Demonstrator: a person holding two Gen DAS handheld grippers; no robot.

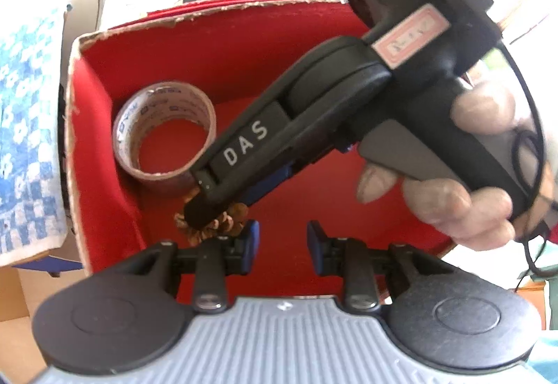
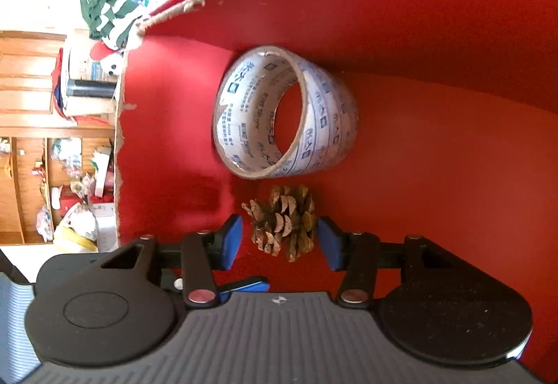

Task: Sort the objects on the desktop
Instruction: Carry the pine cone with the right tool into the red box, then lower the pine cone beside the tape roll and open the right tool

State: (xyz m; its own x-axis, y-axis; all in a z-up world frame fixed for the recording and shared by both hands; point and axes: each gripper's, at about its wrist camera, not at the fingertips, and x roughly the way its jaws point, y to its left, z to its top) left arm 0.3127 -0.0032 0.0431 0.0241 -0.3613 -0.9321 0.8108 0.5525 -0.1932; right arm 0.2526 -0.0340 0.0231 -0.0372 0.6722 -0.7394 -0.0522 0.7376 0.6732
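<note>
One red box (image 2: 436, 35), holding one tape roll (image 2: 284, 112) and one pine cone (image 2: 284, 221), cone at six o'clock from roll. Right gripper (image 2: 279, 241) open around cone, pads apart from it. Left gripper (image 1: 283, 237) open, empty, above box.

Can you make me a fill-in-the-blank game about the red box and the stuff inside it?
1. The pine cone lies on the floor of the ____ box.
2. The round thing beside the pine cone is a roll of ____.
3. The blue pads of the right gripper stand on either side of the ____.
4. The white letters on the right gripper, seen from the left wrist camera, read ____.

Missing words: red; tape; pine cone; DAS
</note>
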